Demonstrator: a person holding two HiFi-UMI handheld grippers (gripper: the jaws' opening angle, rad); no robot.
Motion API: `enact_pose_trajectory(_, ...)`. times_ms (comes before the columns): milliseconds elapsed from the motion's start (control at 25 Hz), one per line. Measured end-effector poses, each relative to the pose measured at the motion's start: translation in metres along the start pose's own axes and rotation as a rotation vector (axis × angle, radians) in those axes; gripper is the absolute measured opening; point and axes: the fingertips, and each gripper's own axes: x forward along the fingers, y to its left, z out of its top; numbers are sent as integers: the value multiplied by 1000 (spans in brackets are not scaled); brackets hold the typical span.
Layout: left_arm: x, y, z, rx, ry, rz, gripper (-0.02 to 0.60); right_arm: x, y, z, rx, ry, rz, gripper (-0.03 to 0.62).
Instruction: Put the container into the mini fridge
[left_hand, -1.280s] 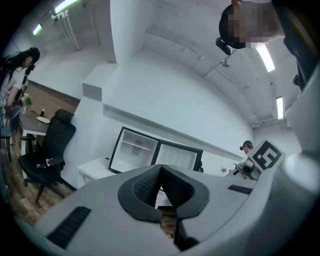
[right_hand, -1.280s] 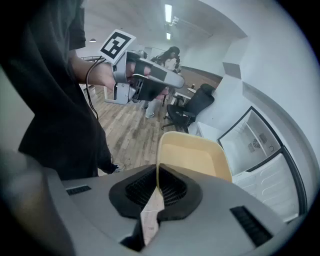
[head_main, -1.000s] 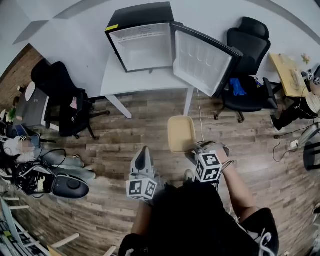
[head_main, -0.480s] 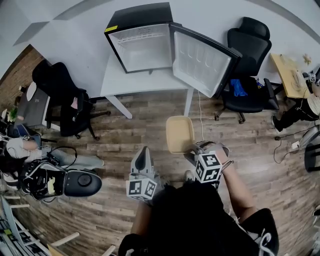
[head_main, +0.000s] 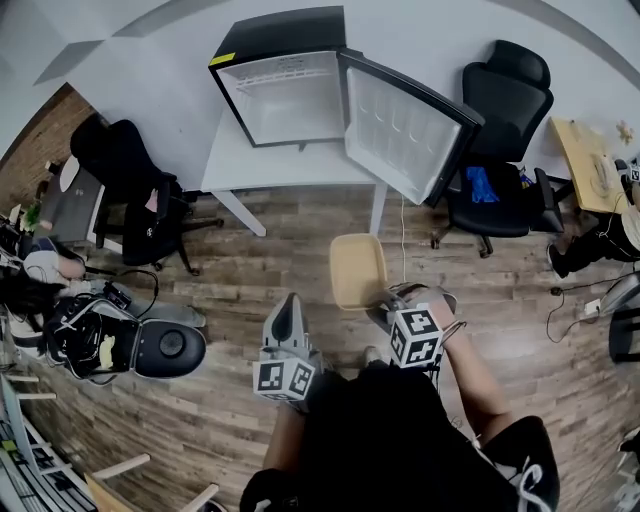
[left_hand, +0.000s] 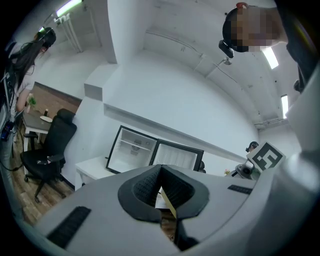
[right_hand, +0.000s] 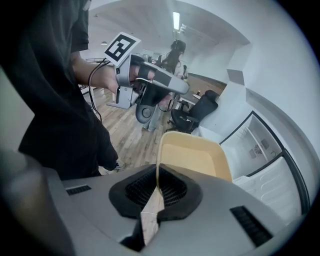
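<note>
The beige, shallow container (head_main: 358, 270) hangs over the wooden floor, and my right gripper (head_main: 388, 303) is shut on its near rim. In the right gripper view the container (right_hand: 195, 155) reaches out from the right gripper (right_hand: 156, 189) toward the mini fridge (right_hand: 255, 145). The black mini fridge (head_main: 290, 95) stands on a white table (head_main: 230, 165), its door (head_main: 400, 125) swung open to the right and its white inside bare. My left gripper (head_main: 287, 318) is held left of the container, apart from it, shut with nothing in it. Its pads (left_hand: 150, 187) meet.
Black office chairs stand at the left (head_main: 130, 190) and right (head_main: 500, 140) of the table. A cable (head_main: 403, 250) hangs down from the fridge to the floor. A wooden desk (head_main: 590, 160) is at the far right. At the left a person (head_main: 50, 270) crouches among bags.
Both grippers and the container stay almost in place; the container drifts slightly left. At the left the person and a dark round object have shifted.
</note>
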Motion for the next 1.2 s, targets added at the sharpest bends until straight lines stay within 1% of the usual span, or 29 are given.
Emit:
enact_pose_trajectory(200, 15, -1, -3, 1, -6, 36, 23, 3, -13, -16, -21, -5, 23, 29)
enact_pose_trajectory(320, 23, 2, -4, -2, -5, 45, 23, 8, -22, -21, -21, -4, 32, 29)
enact_pose_trajectory(560, 54, 33, -3, -11, 3, 45, 23, 33, -56, -18, -20, 2, 39, 29)
enact_pose_trajectory(760, 100, 75, 7, -13, 12, 10, 23, 64, -107, -8, -10, 25, 23, 29)
enact_pose_trajectory(920, 142, 117, 28, -15, 11, -28, 23, 89, -159, 6, 16, 50, -4, 29)
enact_pose_trajectory(1080, 180, 159, 47, -30, 16, -83, 23, 113, -208, 23, 53, 72, -32, 29)
enact_pose_trajectory(1200, 209, 184, 60, -19, 33, -126, 23, 128, -244, 37, 82, 78, -57, 29)
